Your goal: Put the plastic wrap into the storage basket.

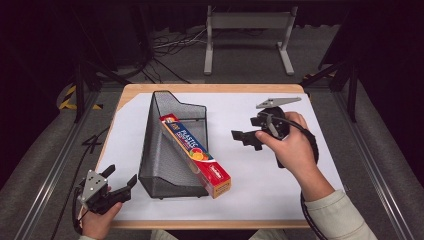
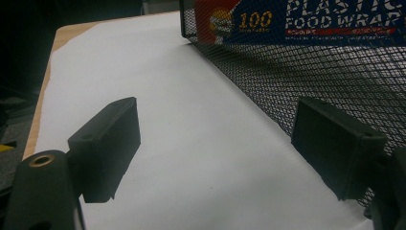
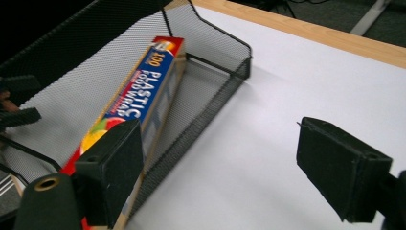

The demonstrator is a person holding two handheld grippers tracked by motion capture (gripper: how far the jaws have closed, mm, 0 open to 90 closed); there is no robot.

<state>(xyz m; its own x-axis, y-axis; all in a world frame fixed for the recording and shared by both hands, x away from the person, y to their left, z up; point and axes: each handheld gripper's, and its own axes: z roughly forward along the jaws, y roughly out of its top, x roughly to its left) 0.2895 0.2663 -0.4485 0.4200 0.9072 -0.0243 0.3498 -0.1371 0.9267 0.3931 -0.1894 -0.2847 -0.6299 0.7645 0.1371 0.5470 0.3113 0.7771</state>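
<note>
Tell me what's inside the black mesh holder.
A plastic food wrap box leans inside the mesh holder, its near end sticking out over the front edge. The holder's floor beneath the box is covered.

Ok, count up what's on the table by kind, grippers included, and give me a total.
Black mesh file holder: 1
Plastic food wrap box: 1
White sheet covering the table: 1
Handheld grippers: 2, left gripper and right gripper
Total: 5

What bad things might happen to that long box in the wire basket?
1. The plastic wrap box lies slanted in the mesh basket, its end sticking out past the front, so a nudge might slide it out.
2. The right hand-held gripper is open and away from the box, so nothing holds it.
3. The left hand-held gripper is close to the basket's side and might bump it.
</note>
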